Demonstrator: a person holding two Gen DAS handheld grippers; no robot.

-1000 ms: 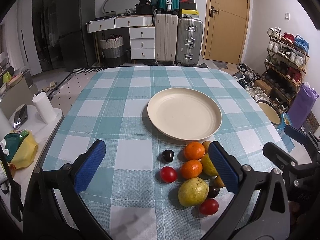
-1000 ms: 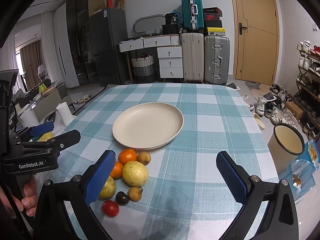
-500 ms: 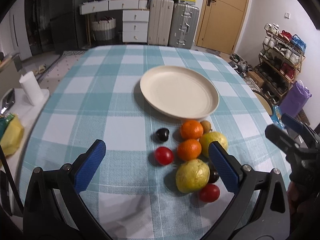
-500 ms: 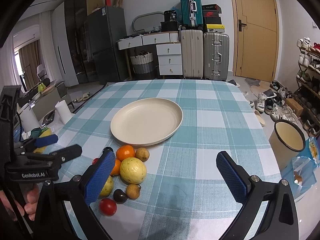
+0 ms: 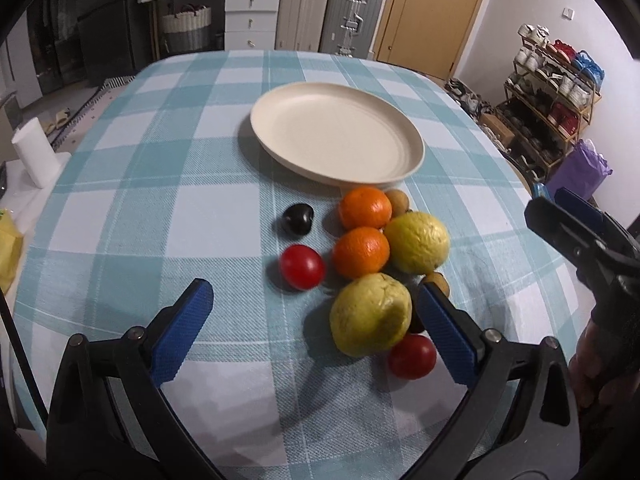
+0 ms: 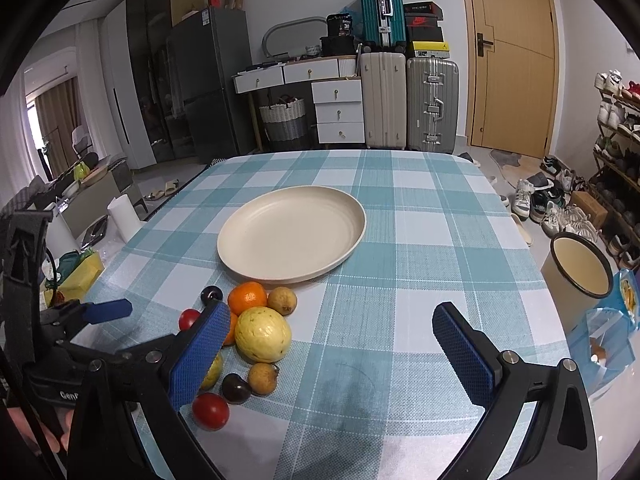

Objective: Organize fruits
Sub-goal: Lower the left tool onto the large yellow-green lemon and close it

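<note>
A cream plate [image 5: 336, 134] [image 6: 292, 232] lies bare in the middle of the checked table. Just in front of it is a cluster of fruit: two oranges [image 5: 362, 250], two yellow-green guavas [image 5: 370, 316] [image 6: 262, 334], two red tomatoes [image 5: 302, 266], a dark plum [image 5: 297, 219] and small brown fruits [image 6: 282, 300]. My left gripper [image 5: 316, 324] is open, low over the table, with the near guava and a tomato between its fingers' span. My right gripper [image 6: 332, 350] is open above bare cloth to the right of the cluster, its left pad [image 6: 200, 350] in front of some fruit.
An enamel pot [image 6: 580, 268] and a blue bag stand beside the table's right edge. A paper roll [image 5: 32, 152] and a yellow bag [image 6: 82, 276] sit on a low surface to the left. Suitcases, drawers and a shoe rack line the room behind.
My left gripper has moved forward and down toward the fruit cluster, which now looms larger between its fingers. The right gripper has shifted slightly; both stay open.
</note>
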